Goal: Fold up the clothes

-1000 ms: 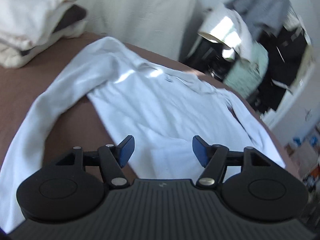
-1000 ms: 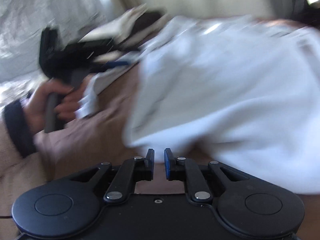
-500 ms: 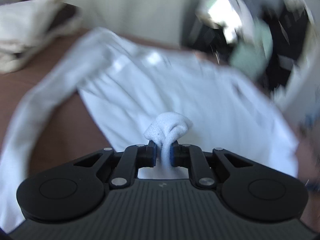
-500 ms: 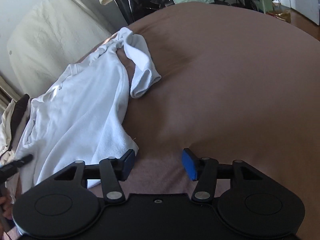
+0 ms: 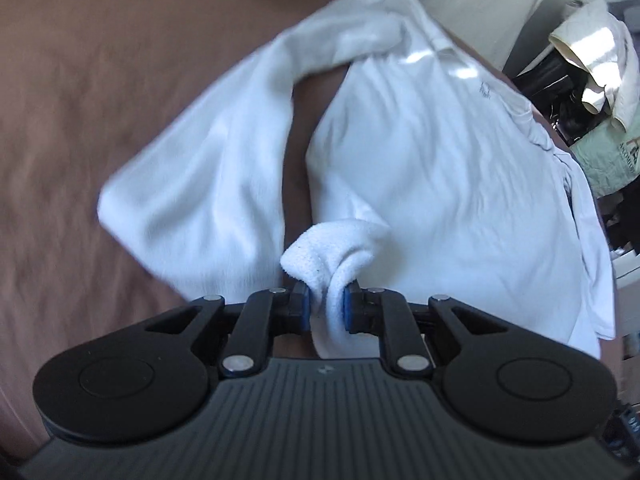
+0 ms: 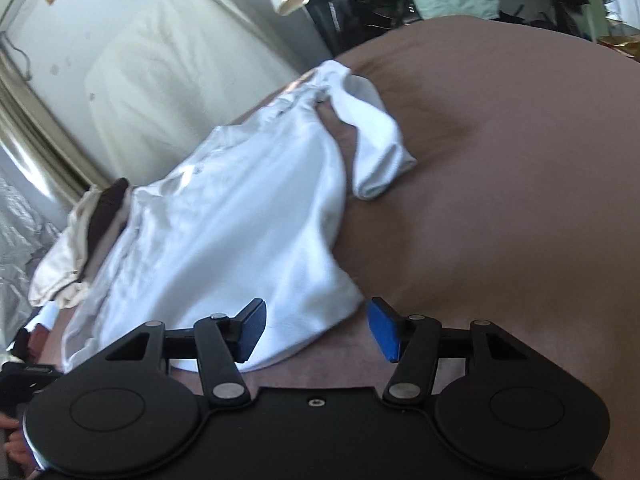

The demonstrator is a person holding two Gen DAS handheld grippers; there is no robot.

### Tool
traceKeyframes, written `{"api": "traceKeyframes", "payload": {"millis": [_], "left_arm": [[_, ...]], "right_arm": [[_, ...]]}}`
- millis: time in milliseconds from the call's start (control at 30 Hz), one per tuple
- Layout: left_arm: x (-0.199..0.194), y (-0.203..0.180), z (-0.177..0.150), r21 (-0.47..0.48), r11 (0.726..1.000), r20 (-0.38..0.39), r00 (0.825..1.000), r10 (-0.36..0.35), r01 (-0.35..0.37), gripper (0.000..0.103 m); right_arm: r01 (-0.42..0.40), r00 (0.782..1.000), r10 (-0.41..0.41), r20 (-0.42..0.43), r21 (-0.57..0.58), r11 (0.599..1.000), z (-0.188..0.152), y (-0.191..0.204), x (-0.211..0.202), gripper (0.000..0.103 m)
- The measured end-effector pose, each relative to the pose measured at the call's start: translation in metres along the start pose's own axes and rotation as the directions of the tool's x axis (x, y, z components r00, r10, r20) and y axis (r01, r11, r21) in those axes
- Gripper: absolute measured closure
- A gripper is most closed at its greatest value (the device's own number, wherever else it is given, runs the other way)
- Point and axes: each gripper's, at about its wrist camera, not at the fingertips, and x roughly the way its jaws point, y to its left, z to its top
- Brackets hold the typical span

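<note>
A white long-sleeved shirt lies spread on a brown bed cover. My left gripper is shut on a bunched bit of the shirt's near hem. One sleeve lies to the left of the body. In the right wrist view the shirt lies to the left, its other sleeve folded back on the cover. My right gripper is open and empty, its jaws on either side of the shirt's near hem corner.
A pile of folded cream and dark clothes lies at the bed's far left edge. A cream padded headboard stands behind. Hanging clothes and dark clutter fill the room beyond the bed. The brown cover stretches to the right.
My left gripper shut on the shirt's hem and drew it back, shifting the shirt. My right gripper opened and swung over to the shirt's other hem corner.
</note>
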Motion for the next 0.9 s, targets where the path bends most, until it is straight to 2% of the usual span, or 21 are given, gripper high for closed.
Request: {"api": "traceKeyframes", "payload": {"millis": [33,233,300,333,367,400,467,533,567,667,733,767,833,900], "left_arm": [[-0.003,-0.002,0.0,0.015,1.0,0.01,1.0,0.008,-0.008,0.088],[0.003,0.006,-0.003,-0.027,1.0,-0.039,0.999,-0.012,0.011,0.086],[0.005,0.003,-0.005,-0.002,1.0,-0.04,0.999,-0.001,0.001,0.077],[0.007,0.001,-0.007,0.01,1.0,-0.041,0.999,0.003,-0.002,0.073],[0.008,-0.001,-0.007,0.014,1.0,-0.041,0.999,-0.008,0.009,0.063],[0.009,-0.003,-0.008,0.015,1.0,-0.039,0.999,-0.024,0.025,0.051],[0.009,-0.007,-0.008,0.019,0.999,-0.03,0.999,-0.044,0.044,0.047],[-0.001,-0.013,-0.009,0.033,0.997,0.024,0.998,-0.066,0.065,0.061],[-0.01,-0.018,-0.007,0.059,0.995,0.062,0.995,-0.082,0.079,0.086],[-0.048,-0.032,-0.01,0.144,0.988,0.196,0.977,-0.086,0.058,0.089],[-0.061,-0.026,-0.017,0.105,0.993,0.213,0.974,-0.072,0.051,0.09],[-0.067,-0.023,-0.021,0.085,0.995,0.219,0.974,-0.064,0.047,0.09],[-0.056,-0.012,-0.027,0.025,0.999,0.151,0.988,-0.029,0.025,0.09],[-0.033,-0.003,-0.028,-0.014,0.999,0.047,0.998,-0.033,0.033,0.09]], "right_arm": [[0.003,1.0,-0.003,0.001,-0.003,1.0,0.0,-0.001,0.002,0.041],[0.018,1.0,-0.018,0.0,-0.014,1.0,-0.001,-0.008,0.014,0.04],[0.023,1.0,-0.023,0.0,-0.018,1.0,-0.001,-0.011,0.018,0.054],[0.024,1.0,-0.024,-0.017,-0.045,0.999,0.0,-0.006,0.025,0.08],[0.024,0.999,-0.027,-0.036,-0.076,0.997,0.002,-0.001,0.032,0.09],[0.036,0.999,-0.039,-0.031,-0.111,0.993,0.003,0.006,0.035,0.091],[0.067,0.998,-0.07,-0.007,-0.185,0.98,0.003,0.019,0.039,0.093],[0.101,0.995,-0.095,0.037,-0.233,0.967,0.008,0.029,0.031,0.094],[0.118,0.992,-0.105,0.067,-0.247,0.962,0.012,0.033,0.023,0.094],[0.177,0.975,-0.131,0.181,-0.262,0.949,0.034,0.045,-0.023,0.095],[0.203,0.959,-0.138,0.246,-0.264,0.943,0.049,0.052,-0.061,0.095],[0.216,0.958,-0.15,0.246,-0.268,0.939,0.052,0.054,-0.07,0.095],[0.253,0.955,-0.189,0.227,-0.296,0.921,0.052,0.058,-0.078,0.096],[0.322,0.944,-0.272,0.189,-0.327,0.888,0.042,0.048,-0.062,0.096]]}}
